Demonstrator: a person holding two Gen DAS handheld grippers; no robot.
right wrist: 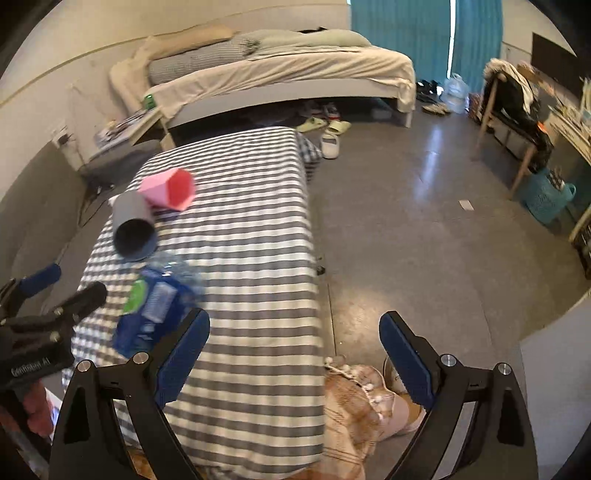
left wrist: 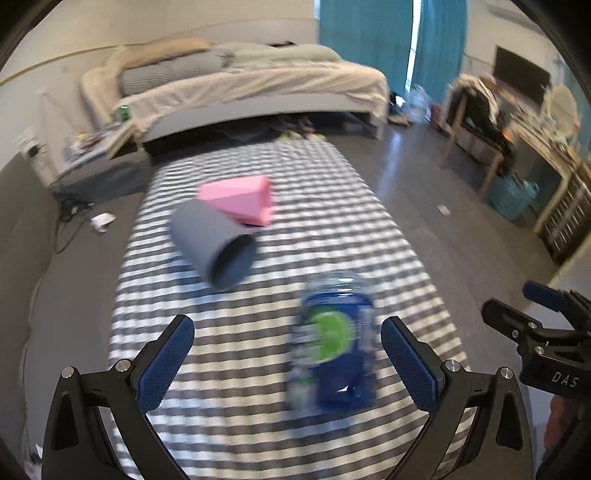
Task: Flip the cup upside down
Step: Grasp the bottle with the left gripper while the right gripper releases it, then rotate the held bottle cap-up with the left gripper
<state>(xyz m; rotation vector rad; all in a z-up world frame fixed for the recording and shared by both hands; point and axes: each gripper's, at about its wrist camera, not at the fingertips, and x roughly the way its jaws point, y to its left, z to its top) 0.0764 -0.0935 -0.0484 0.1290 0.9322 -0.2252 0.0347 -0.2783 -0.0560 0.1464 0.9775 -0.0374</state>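
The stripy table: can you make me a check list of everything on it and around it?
Surface: striped cloth over a table.
Job's things: grey cup and pink cup, both on their sides, touching.
Clutter: plastic bottle with a blue label, lying down.
Grippers: left gripper open above the bottle; right gripper open over the table's edge; both empty.
Cables: dark cords on the floor.
Surroundings: bed, teal curtains, chair, slippers.

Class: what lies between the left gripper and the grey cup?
In the left wrist view, only bare striped cloth separates the left gripper from the grey cup.
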